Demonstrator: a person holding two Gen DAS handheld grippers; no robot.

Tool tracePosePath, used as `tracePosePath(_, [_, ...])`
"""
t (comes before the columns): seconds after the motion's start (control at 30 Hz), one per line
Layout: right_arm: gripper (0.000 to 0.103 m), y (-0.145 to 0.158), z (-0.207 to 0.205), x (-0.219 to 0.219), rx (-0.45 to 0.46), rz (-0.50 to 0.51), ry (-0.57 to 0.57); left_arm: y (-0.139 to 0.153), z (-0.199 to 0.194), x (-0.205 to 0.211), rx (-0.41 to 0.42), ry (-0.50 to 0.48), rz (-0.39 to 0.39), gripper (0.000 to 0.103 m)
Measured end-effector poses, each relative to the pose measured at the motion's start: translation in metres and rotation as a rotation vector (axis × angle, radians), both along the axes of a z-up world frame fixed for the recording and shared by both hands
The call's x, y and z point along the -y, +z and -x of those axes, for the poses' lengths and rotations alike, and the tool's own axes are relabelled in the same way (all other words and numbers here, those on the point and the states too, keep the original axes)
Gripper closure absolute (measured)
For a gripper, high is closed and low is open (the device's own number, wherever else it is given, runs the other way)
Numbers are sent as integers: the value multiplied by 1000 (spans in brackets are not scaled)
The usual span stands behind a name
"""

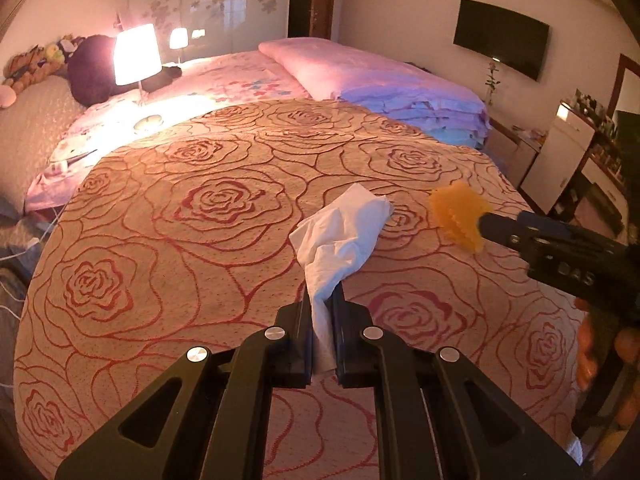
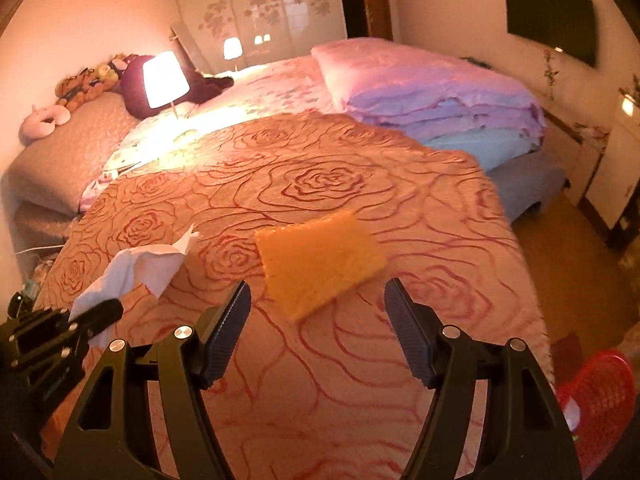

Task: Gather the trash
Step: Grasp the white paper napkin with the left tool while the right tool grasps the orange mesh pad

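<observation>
My left gripper [image 1: 323, 300] is shut on a crumpled white tissue [image 1: 344, 232] and holds it above the rose-patterned bedspread [image 1: 180, 240]; it also shows in the right wrist view [image 2: 136, 268] at the left. An orange sponge-like piece [image 2: 320, 260] lies flat on the bedspread. My right gripper [image 2: 318, 304] is open, its fingers [image 2: 228, 328] on either side just short of the orange piece. In the left wrist view the right gripper [image 1: 486, 220] reaches in from the right beside the orange piece [image 1: 456, 212].
A red mesh basket [image 2: 600, 396] stands on the floor at the bed's right edge. Folded pink and blue quilts [image 2: 432, 92], a lit lamp [image 2: 165, 80] and plush toys [image 2: 92, 80] lie at the far end. White cabinets [image 1: 560, 160] stand to the right.
</observation>
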State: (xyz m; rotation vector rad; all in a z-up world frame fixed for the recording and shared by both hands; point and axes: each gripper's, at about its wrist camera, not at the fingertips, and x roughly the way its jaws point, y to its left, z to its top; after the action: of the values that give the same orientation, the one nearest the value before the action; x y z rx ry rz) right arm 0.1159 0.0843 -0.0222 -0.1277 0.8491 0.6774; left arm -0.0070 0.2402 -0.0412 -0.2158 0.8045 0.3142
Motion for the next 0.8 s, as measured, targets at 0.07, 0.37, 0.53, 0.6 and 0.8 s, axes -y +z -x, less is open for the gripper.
tracePosePath(0.07, [36, -6, -6, -10, -1, 27, 10, -1, 0, -1, -2, 2, 2, 96])
tracePosePath(0.37, [36, -13, -13, -30, 35, 71, 33, -3, -3, -1, -7, -4, 0, 96])
tracePosePath(0.53, [46, -20, -18, -42, 43, 130, 56, -4, -5, 1, -10, -12, -6, 96])
tracePosePath(0.6, [50, -21, -19, -42, 44, 133, 52, -4, -5, 2, -10, -14, -8, 96])
tracePosePath(0.8, [76, -22, -18, -32, 36, 129, 39, -3, -5, 5, -9, -21, -13, 96])
